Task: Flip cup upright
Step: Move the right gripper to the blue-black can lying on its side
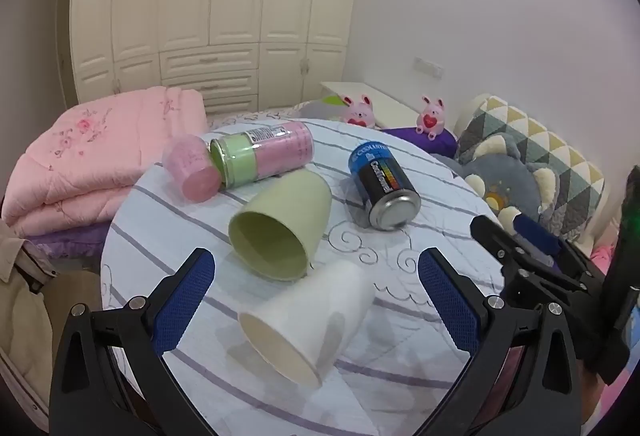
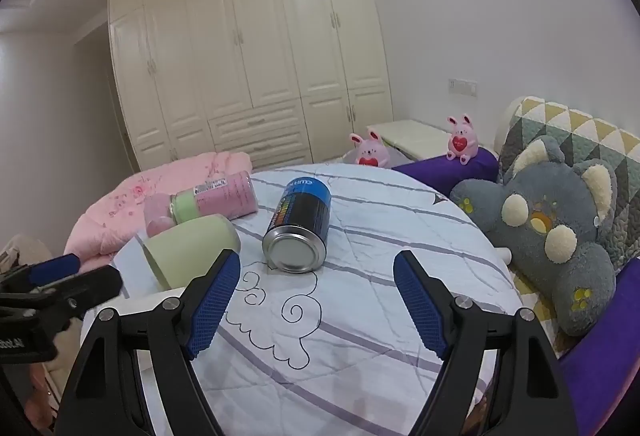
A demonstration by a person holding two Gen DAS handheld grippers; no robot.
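Note:
A white paper cup (image 1: 310, 320) lies on its side on the round clothed table (image 1: 400, 388), mouth toward me, between the fingers of my left gripper (image 1: 316, 268), which is open and not touching it. A green cup (image 1: 282, 224) lies on its side just behind it; it also shows in the right wrist view (image 2: 192, 248). My right gripper (image 2: 316, 268) is open and empty above the table, in front of a blue and black can (image 2: 300, 228). The white cup is hidden in the right wrist view.
A pink cup (image 1: 192, 167) and a pink and green canister (image 1: 264, 151) lie at the table's far side. The can (image 1: 384, 187) lies on its side. A pink quilt (image 1: 92, 155) is left, plush toys (image 2: 560, 236) right, wardrobe (image 2: 248, 47) behind.

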